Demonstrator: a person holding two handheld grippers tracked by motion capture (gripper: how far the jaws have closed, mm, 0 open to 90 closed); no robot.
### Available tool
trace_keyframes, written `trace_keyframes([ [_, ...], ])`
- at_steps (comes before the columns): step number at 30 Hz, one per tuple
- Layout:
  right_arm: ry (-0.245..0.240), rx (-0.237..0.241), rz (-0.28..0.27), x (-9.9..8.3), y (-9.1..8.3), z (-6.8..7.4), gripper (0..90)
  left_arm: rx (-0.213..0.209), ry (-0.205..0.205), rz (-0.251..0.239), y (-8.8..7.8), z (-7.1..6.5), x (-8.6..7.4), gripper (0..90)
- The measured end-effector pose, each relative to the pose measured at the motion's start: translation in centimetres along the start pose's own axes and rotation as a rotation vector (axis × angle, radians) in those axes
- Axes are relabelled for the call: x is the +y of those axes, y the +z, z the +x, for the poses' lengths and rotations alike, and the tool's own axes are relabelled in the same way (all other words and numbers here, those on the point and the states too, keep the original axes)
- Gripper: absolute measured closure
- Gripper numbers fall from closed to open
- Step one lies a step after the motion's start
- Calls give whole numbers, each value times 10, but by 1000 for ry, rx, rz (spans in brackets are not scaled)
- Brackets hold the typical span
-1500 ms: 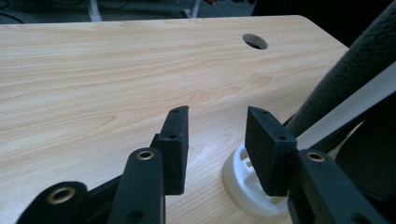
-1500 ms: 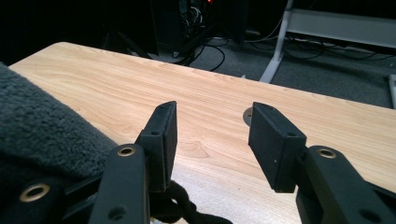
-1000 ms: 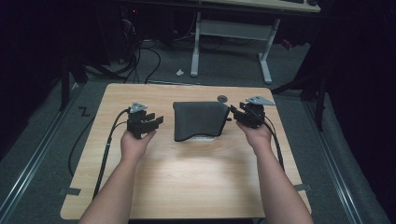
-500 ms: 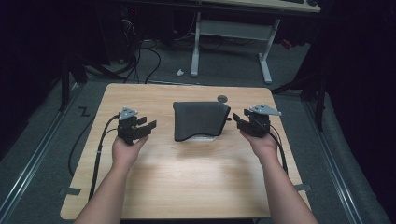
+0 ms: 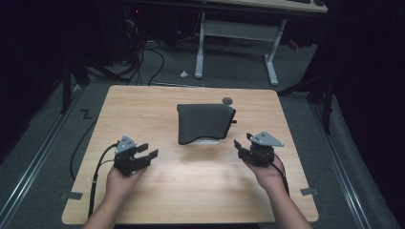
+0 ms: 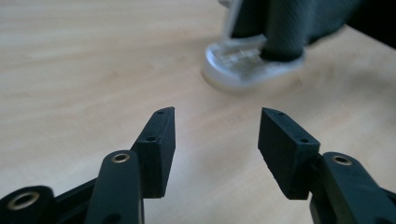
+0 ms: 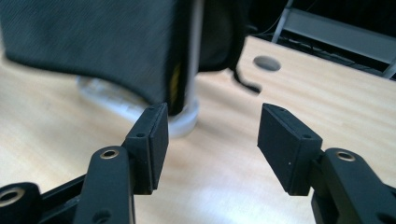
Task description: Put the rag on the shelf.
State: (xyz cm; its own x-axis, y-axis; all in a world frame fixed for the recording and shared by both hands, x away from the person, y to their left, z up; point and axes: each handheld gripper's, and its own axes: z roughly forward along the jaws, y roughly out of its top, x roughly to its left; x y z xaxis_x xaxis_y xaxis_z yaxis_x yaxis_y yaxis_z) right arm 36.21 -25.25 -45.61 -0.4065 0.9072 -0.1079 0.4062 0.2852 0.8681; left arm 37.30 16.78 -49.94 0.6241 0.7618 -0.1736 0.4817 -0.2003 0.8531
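- The left claw sits over the near left part of the worktop, held in a hand coming in from the bottom edge.
- Its jaws stand wide with nothing between them; they have just been opening. In the left gripper view, bare wood shows in the gap of the left claw.
- The right claw sits over the near right part of the worktop, in the other hand. Its jaws also stand wide and bare, and have just been opening.
- The dark cloth is draped over a clear stand, between the two claws and farther from the person than both.
- It is apart from each claw, ahead and to the right of the left one, ahead and to the left of the right one.
- In the left gripper view, the stand's clear base rests on the wood beyond the jaws, with the cloth above it.
- In the right gripper view, the cloth hangs just beyond the left jaw, and the base shows under it.
- A round grey hole lies in the worktop behind the cloth.
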Motion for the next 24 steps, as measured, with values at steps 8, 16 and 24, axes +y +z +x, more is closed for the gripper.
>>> trace_keyframes([
  [8,-31,39,59,-39,-17,39,477,-72,42,67,-19,-40,-36,448],
  [16,-61,77,101,-78,-27,73,477,-98,163,128,-21,-87,-57,436],
  [24,-69,89,114,-81,-21,74,470,-65,157,152,-18,-78,-58,433],
])
